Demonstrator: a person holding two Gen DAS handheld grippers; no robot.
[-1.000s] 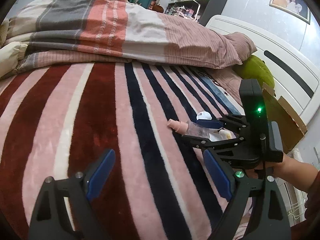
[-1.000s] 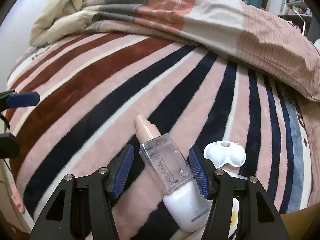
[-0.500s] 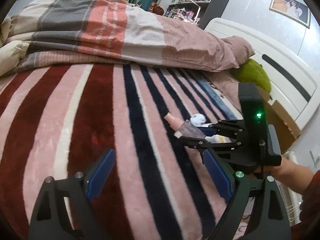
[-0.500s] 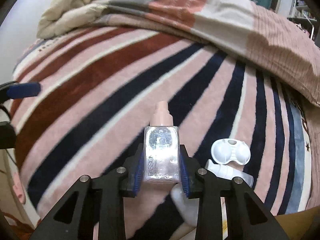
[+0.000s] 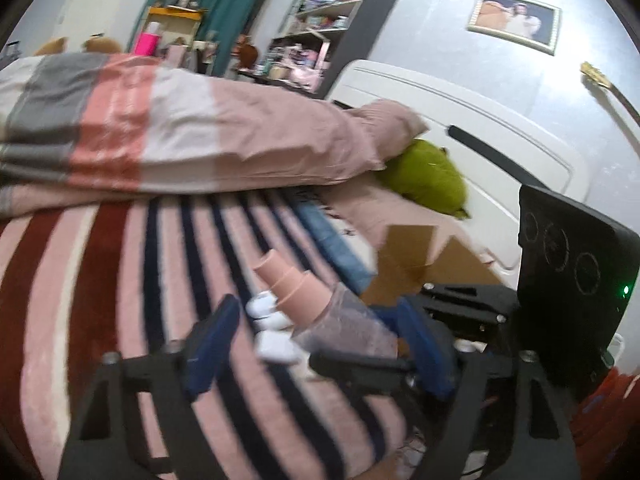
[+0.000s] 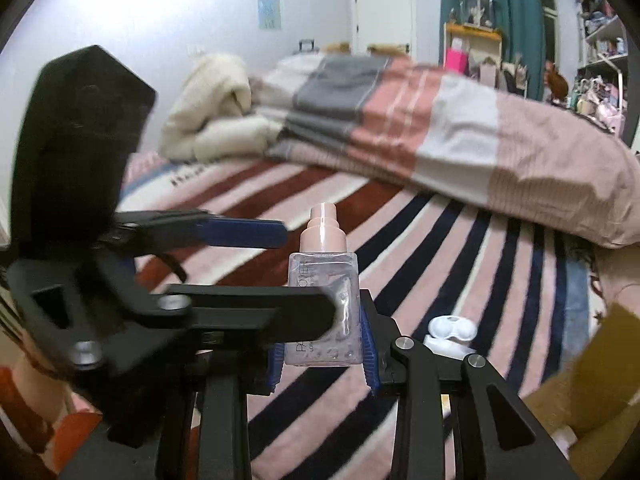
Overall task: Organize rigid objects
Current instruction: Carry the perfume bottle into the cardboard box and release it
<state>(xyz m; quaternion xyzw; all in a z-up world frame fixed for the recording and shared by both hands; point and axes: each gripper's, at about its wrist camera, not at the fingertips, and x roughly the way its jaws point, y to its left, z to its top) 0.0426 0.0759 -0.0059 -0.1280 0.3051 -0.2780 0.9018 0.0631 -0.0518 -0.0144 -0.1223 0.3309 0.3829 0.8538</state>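
Note:
A clear square bottle (image 6: 323,312) with a pink pump top is lifted above the striped blanket (image 6: 460,264), and my right gripper (image 6: 322,354) is shut on its body. In the left wrist view the bottle (image 5: 344,324) points up and left, its pink top (image 5: 288,282) between my left gripper's (image 5: 316,344) blue pads (image 5: 212,340). The left jaws are closing with the bottle between them, and a gap still shows on the left side. From the right wrist view the left gripper (image 6: 308,272) reaches in from the left, one finger crossing in front of the bottle.
Small white cases (image 5: 274,332) lie on the blanket below the bottle; one open white case (image 6: 450,328) sits beside my right finger. A cardboard box (image 5: 420,256) stands at the right by the headboard. A folded quilt (image 5: 180,132) and a green cushion (image 5: 428,176) lie behind.
My right gripper shut on the bottle and lifted it off the blanket. The left gripper rose, came in beside it, and its jaws narrowed around the bottle.

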